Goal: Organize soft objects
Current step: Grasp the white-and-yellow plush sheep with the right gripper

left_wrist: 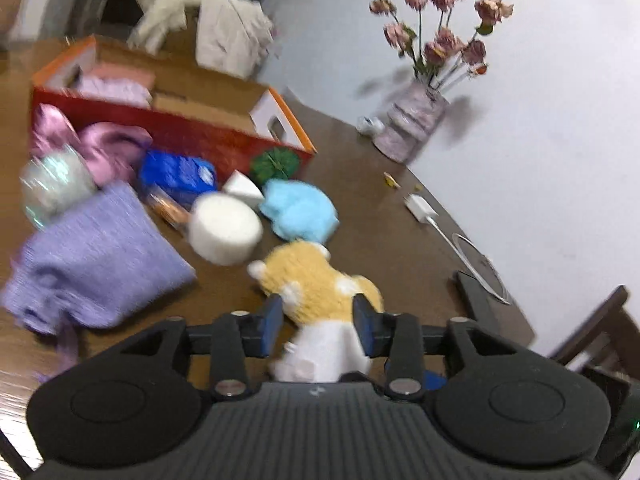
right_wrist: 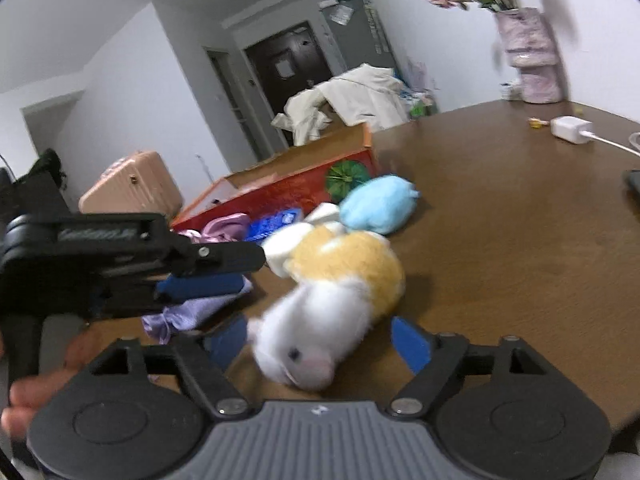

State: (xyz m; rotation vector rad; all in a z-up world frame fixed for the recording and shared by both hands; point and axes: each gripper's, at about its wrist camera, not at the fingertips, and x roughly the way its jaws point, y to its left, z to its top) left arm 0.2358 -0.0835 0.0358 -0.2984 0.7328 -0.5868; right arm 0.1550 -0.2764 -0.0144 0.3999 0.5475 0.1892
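A yellow and white plush animal lies on the brown table. In the left wrist view my left gripper stands partly open, its blue pads on either side of the plush. From the right wrist view the left gripper reaches in from the left, and its tips stop just short of the plush's yellow back. My right gripper is open wide around the white head without touching it. Behind are a light blue plush, a white roll, a purple knit cloth and a red open box.
A pink satin cloth, a blue packet and a green ball lie against the box. A flower vase, a white charger and a dark phone stand near the table's right edge. A chair is beyond.
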